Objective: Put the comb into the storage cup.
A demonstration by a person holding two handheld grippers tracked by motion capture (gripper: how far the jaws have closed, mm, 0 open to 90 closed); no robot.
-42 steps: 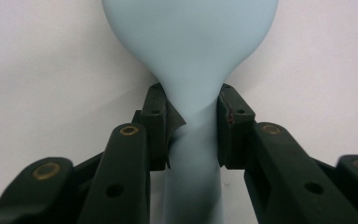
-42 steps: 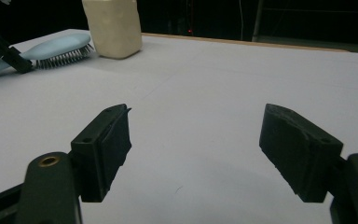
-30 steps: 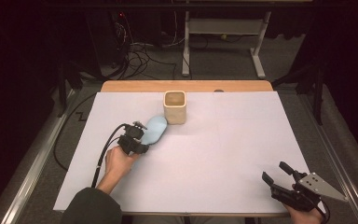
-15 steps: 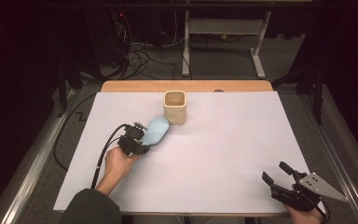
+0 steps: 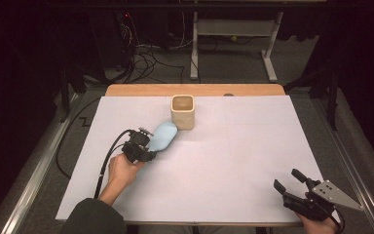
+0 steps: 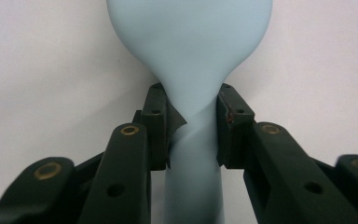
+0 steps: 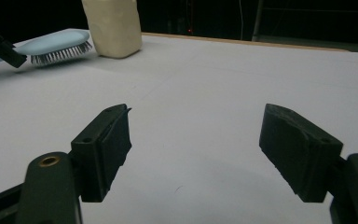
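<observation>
High view: left gripper sits mid-left on the white table, clamped on the neck of a light-blue hairbrush. Brush head points up-right toward the beige cup, nearly touching its near-left corner; can't tell if there's actual contact. Cup stands upright near the table's far edge, opening up, looks empty from here.

Left gripper view: both pads press on the brush handle where it narrows below the head, so the jaws are closed on it w/ no gap. Grip looks centred, handle runs straight back between the jaws.

Right gripper view: brush is bristles-down, lying low on the table or just off it, right beside the cup. Right gripper has jaws wide apart, nothing between them, parked at the near-right corner of the table, well apart from brush & cup.

Step in hand, as I read it: brush is grasped, about to be lifted, prob. to go into the cup. Next move needs a lift high enough to clear the rim, then tilting the brush toward upright & lowering one end in. Cup is light-looking & unbraced; a knock from the head could shove or tip it. Right gripper could steady it.
</observation>
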